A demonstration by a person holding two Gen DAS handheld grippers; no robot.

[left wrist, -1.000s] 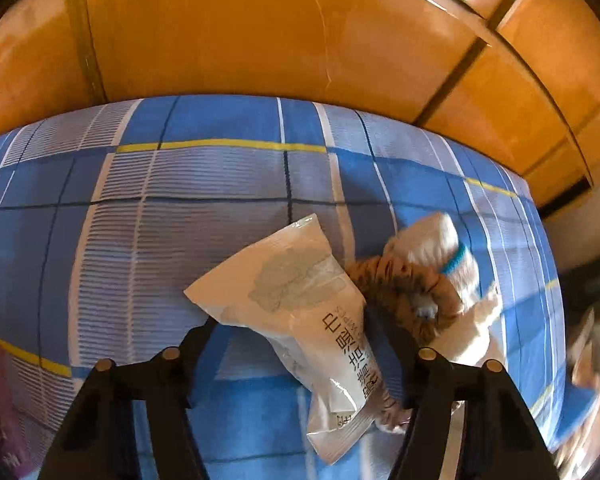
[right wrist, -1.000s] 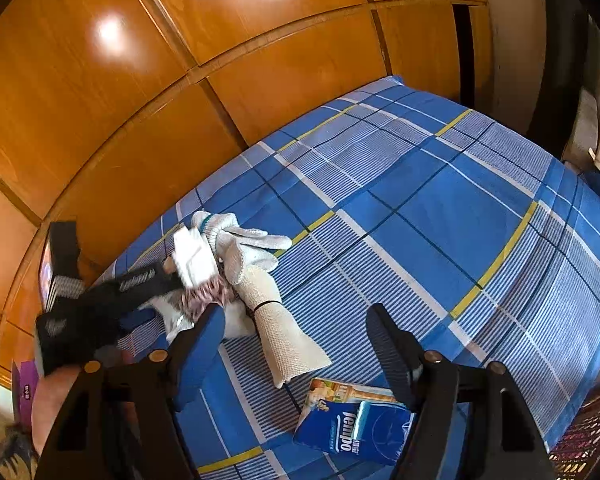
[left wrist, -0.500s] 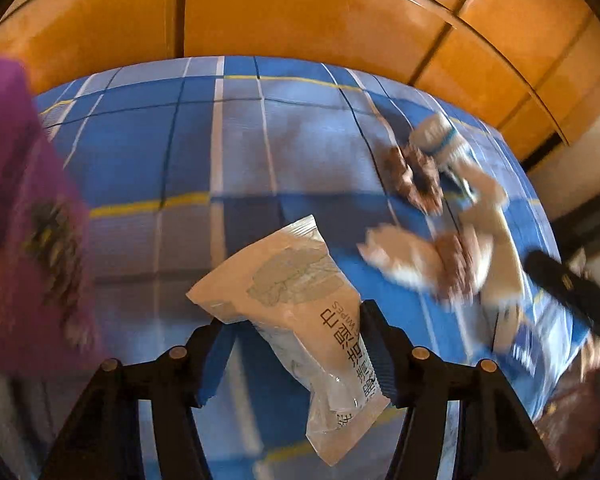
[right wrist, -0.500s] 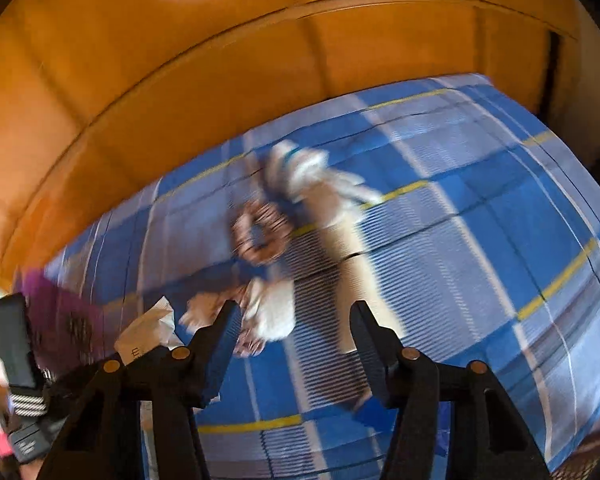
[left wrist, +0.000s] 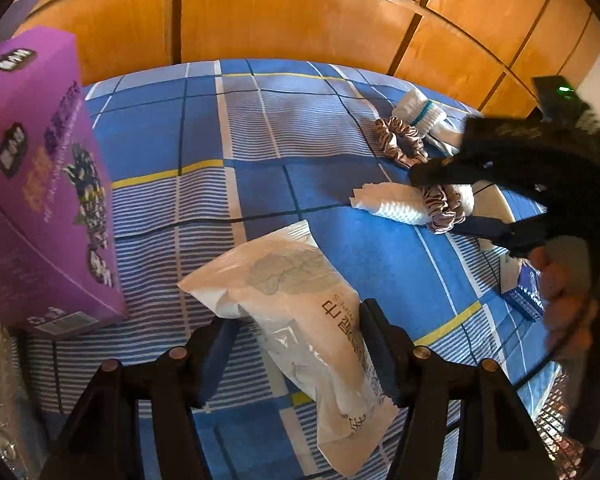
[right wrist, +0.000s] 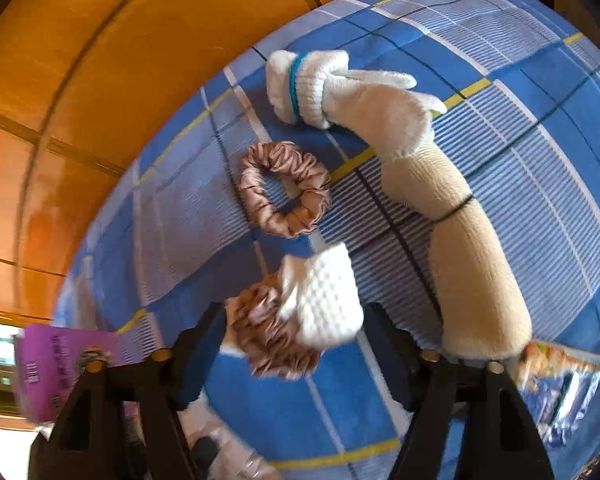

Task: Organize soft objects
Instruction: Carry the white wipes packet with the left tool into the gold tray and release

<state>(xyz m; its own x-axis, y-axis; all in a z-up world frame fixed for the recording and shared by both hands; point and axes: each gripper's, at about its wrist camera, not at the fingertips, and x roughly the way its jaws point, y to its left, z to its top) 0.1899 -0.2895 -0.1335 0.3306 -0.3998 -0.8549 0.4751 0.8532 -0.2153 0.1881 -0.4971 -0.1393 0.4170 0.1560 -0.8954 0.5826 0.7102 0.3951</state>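
The left gripper [left wrist: 296,348] is clenched on a white wet-wipe pack [left wrist: 300,308], both pads against its sides; the pack juts up toward 11 o'clock from the jaws, lifted over the blue plaid bedcover [left wrist: 172,136]. A purple box [left wrist: 40,176] stands at 9 o'clock in the left wrist view, its lower edge on the cover.

The right gripper [right wrist: 296,344] points down at a small bundle — a white waffle cloth [right wrist: 324,304] with a pink scrunchie [right wrist: 272,340] wrapped round it. Its jaws have just been closing and the bundle sits between them, yet whether the pads already press it I cannot tell; the left finger seems just beside the scrunchie, the right finger near the cloth. From the left wrist view the same gripper [left wrist: 444,196] comes in from 3 o'clock, straddling the bundle, with a person's hand [left wrist: 568,280] behind it.

A second scrunchie [right wrist: 284,196] lies flat on the cover at 12 o'clock from the bundle, apart from it. Farther toward 1 o'clock rests a rolled white glove [right wrist: 316,84] with a teal band, touching a long cream plush piece [right wrist: 468,248] — a thin black band cinches its middle. A blue tissue packet [right wrist: 560,392] lies at 4 o'clock, partly behind the right finger.
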